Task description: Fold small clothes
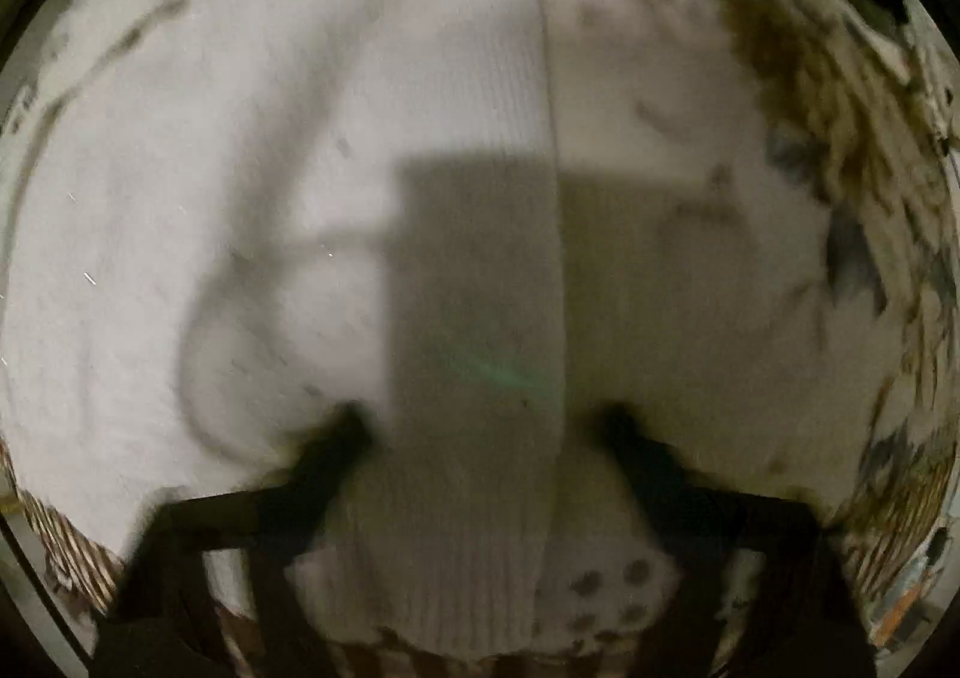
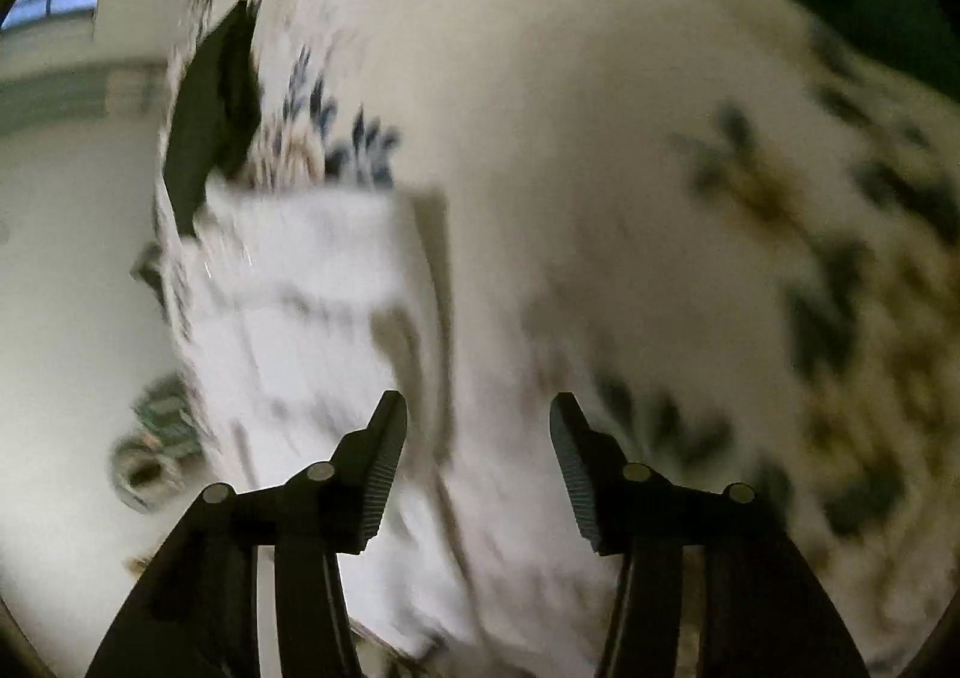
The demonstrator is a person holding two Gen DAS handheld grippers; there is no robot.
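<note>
Left gripper (image 1: pixel 480 426): jaws spread wide, straddling a long white ribbed knit sock (image 1: pixel 474 258) that runs straight ahead between them; no contact is visible. The sock lies on a white fluffy towel (image 1: pixel 150 234) spread over a floral-patterned surface (image 1: pixel 852 150). Right gripper (image 2: pixel 478 408): jaws released, holding nothing, above blurred white cloth (image 2: pixel 300 282) on the same surface.
</note>
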